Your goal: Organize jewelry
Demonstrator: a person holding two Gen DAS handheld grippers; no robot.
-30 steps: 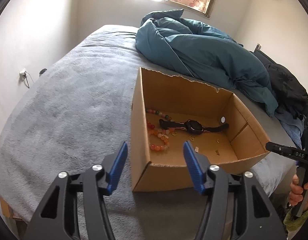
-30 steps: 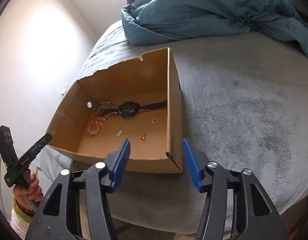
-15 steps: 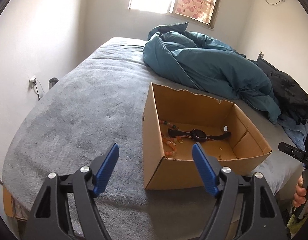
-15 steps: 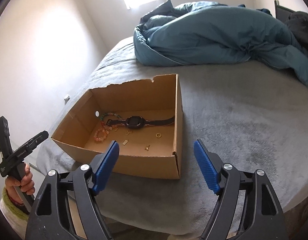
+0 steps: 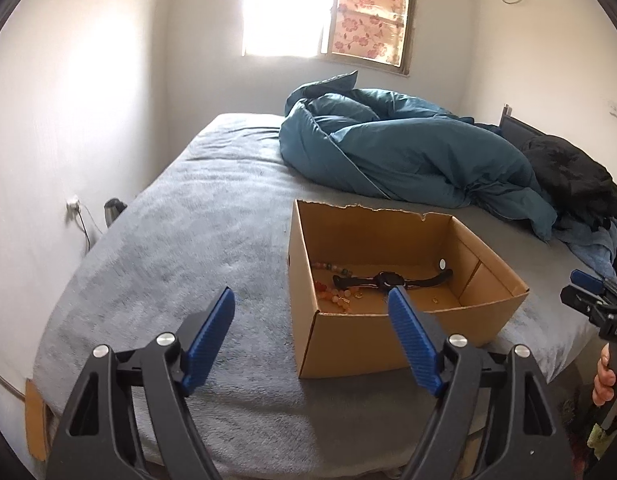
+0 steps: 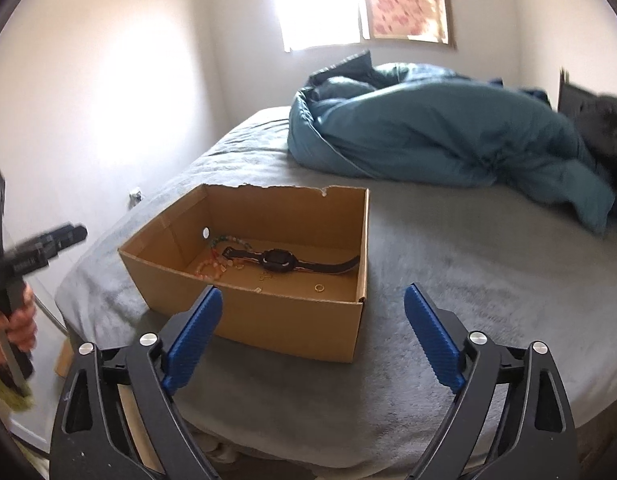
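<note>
Both tools further back from the box [image 5: 388,336]; watch [image 6: 277,260] lengthwise across it.

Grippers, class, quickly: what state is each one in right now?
Left gripper: fingers opening, nothing between them.
Right gripper: fingers opening, holding nothing.

White walls [image 5: 88,80], plain and bright. Sunlit window [image 5: 284,8] at the far end, floral curtain [image 5: 368,20] over its right half. Grey-covered bed [image 5: 168,240] filling the room, with rumpled teal duvet [image 5: 408,152] and dark clothing [image 5: 564,168] heaped behind. Wall socket [image 5: 73,202] left.
</note>
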